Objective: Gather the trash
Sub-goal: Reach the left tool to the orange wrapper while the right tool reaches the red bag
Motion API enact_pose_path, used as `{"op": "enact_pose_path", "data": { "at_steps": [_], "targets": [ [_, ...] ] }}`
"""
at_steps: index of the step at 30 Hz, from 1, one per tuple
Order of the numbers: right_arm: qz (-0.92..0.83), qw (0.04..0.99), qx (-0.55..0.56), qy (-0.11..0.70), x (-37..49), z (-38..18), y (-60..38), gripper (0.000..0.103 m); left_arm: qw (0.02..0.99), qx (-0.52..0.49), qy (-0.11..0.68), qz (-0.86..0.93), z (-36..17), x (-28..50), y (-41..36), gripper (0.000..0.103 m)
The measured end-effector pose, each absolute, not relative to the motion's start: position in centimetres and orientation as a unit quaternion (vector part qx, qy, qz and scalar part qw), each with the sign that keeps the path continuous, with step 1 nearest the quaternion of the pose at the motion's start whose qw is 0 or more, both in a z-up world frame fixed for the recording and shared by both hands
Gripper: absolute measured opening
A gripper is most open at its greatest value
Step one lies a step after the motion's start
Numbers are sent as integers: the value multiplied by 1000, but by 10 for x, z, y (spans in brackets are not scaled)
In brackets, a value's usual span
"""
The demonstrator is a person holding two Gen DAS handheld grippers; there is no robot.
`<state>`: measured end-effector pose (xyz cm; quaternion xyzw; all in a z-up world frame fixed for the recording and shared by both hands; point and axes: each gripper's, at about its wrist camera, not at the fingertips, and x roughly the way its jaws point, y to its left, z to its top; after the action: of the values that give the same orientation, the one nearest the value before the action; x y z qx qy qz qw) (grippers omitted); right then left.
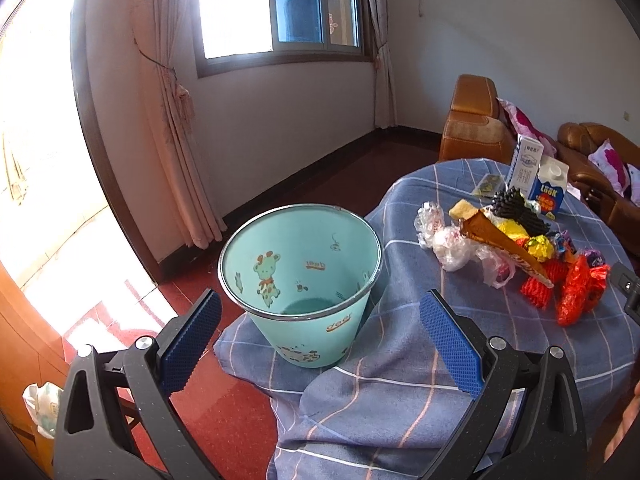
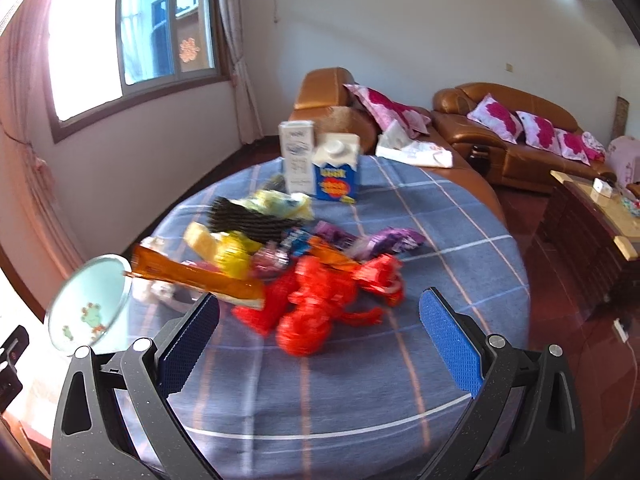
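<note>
The left gripper (image 1: 320,344) hung with its blue-padded fingers spread wide and nothing between them, aimed at a mint-green wastebasket (image 1: 300,280) printed with cartoon animals. The basket stood upright and looked bare inside, on the edge of a round table under a blue plaid cloth (image 1: 400,380). The trash lay heaped on the cloth to the basket's right: crumpled clear plastic bags (image 1: 452,244), a long orange wrapper (image 1: 500,240), a black ridged tray (image 1: 516,208), yellow foil, and red plastic netting (image 1: 576,292). Behind the heap stood two cartons, a tall white one (image 1: 526,164) just beside a blue-and-white one (image 1: 550,190).

The right gripper (image 2: 320,340) was likewise spread apart and held nothing, hovering over the cloth just short of the red netting (image 2: 316,308); its view was blurred. The wastebasket (image 2: 88,304) sat at the pile's left there
</note>
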<state>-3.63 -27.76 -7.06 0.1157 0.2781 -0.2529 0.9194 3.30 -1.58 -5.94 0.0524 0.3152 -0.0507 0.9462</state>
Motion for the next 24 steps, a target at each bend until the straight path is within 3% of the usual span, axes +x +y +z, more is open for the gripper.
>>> {"op": "enact_pose_path", "data": {
  "at_steps": [8, 17, 19, 21, 24],
  "targets": [
    [-268, 904, 150, 297, -36, -99, -331, 97, 931, 50, 347, -99, -90, 58, -48, 97],
    [-201, 896, 185, 349, 3, -120, -340, 85, 926, 65, 337, -157, -76, 85, -100, 91],
    [-194, 891, 187, 365, 12, -130, -341, 80, 926, 71, 330, -166, -73, 92, -111, 89],
    [-184, 888, 191, 375, 17, -135, -342, 59, 924, 78, 329, -180, -72, 100, -126, 87],
    [-164, 889, 200, 377, 20, -139, -344, 37, 913, 74, 345, -203, -77, 112, -144, 78]
  ]
}}
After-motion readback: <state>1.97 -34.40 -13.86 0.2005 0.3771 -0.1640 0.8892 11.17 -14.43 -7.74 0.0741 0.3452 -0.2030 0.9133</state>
